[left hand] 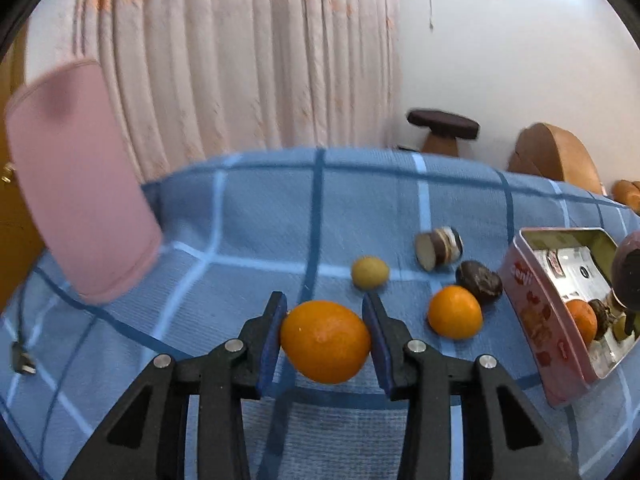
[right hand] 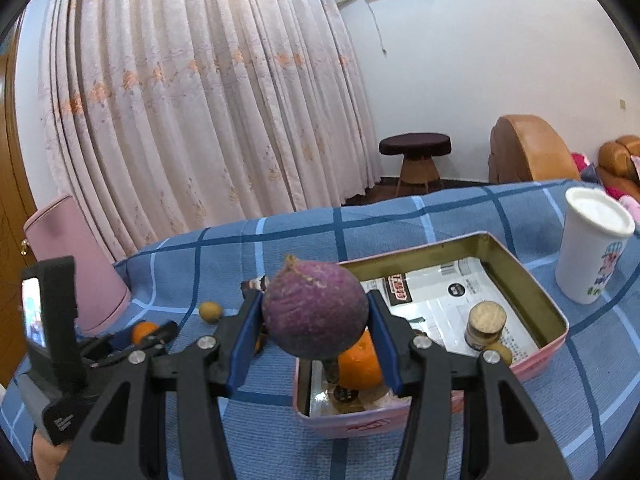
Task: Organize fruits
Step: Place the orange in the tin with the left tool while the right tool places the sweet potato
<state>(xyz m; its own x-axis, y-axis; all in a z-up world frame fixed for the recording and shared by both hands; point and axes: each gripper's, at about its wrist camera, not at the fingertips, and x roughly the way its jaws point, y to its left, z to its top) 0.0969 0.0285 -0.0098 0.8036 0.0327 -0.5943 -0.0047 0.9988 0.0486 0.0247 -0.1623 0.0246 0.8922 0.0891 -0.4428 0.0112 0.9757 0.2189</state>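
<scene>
The left tool (left hand: 325,338) is clamped on a round orange fruit (left hand: 325,342) at lower centre, and the right tool (right hand: 316,330) on a purple round fruit (right hand: 315,312) above the pink metal tin (right hand: 536,364). Both are mid-transfer; next comes lowering and releasing into that tin.

**Fruit status**

Large orange (left hand: 325,341) is sitting between blue pads, lifted off the checked cloth. Second orange (left hand: 455,312) is lying on the cloth just right of it, beside a dark wrinkled fruit (left hand: 479,282). Small yellow-green fruit (left hand: 370,272) is lying farther back. Purple round fruit (right hand: 315,313) is hanging over the pink tin (right hand: 554,350), which is already holding another orange (right hand: 360,362).
</scene>
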